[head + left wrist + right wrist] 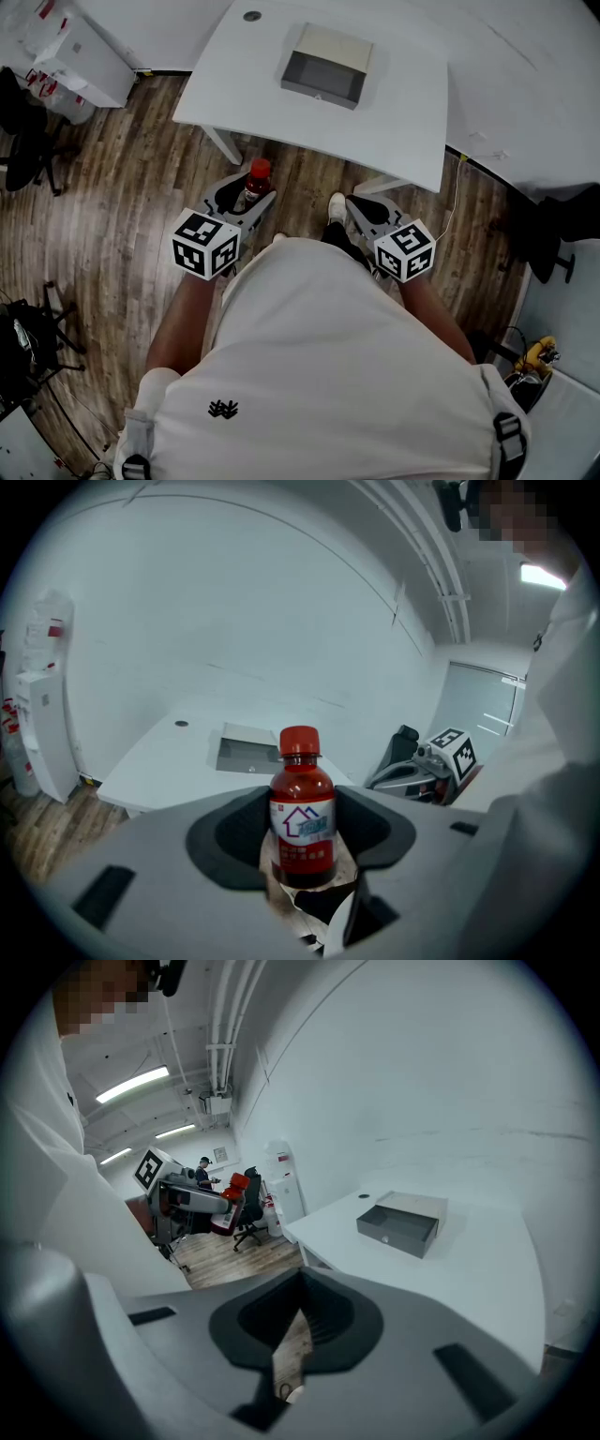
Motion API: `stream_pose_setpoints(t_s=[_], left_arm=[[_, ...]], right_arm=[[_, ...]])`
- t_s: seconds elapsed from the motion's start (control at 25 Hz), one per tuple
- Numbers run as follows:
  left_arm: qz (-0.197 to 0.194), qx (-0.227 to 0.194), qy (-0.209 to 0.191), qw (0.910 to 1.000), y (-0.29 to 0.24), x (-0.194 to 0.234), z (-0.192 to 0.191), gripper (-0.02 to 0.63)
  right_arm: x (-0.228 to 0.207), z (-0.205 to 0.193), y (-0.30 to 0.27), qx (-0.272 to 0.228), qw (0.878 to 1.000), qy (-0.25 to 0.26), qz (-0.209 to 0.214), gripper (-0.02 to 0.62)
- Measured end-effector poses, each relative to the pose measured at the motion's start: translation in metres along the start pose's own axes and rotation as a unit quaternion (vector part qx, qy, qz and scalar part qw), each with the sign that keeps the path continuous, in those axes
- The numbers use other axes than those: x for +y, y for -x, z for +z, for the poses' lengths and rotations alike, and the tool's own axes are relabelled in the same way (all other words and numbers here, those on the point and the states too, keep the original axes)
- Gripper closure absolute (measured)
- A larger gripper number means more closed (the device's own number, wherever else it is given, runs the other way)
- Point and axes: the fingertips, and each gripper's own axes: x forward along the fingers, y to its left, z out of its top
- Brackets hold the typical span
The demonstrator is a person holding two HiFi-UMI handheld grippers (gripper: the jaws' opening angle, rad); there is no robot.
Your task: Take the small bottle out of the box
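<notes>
Overhead, in the head view, the left gripper [246,199] is closed on the bottle [256,180]. The bottle's red cap points away from the person and toward the table [412,112]. It hangs over the wood floor [122,187], just short of the table's near edge and well clear of the box [326,64] lying on the tabletop. The right gripper [361,211] is level with it on the other side, with its jaws together and empty. A black chair [28,141] stands off to the left. In the left gripper view the bottle [303,789] stands upright with its cap on top, its long axis vertical and its label facing the camera. The pads press its body from both sides, so the left gripper [302,816] holds it fairly wide. Beyond it, the box [246,747] sits on the table [150,761], and the right gripper [427,761] shows at the right. In the right gripper view the right gripper [298,1321] is shut to a thin slit, with only floor showing through it. The box [401,1222] rests on the table [469,1269] ahead with nothing between. At the left, the bottle [232,1194] is in the left gripper [187,1194], with a chair [248,1218] behind.
</notes>
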Motion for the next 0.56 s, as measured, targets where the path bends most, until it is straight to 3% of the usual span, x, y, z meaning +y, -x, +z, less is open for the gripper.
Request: stream_pose_setpoints(t_s=[0.56], left_arm=[[0.000,0.012,0.007,0.9999,-0.011,-0.003,0.000,0.385]], right_arm=[[-0.010,-0.003,0.002,0.012,1.000,-0.002,0.005,0.589]])
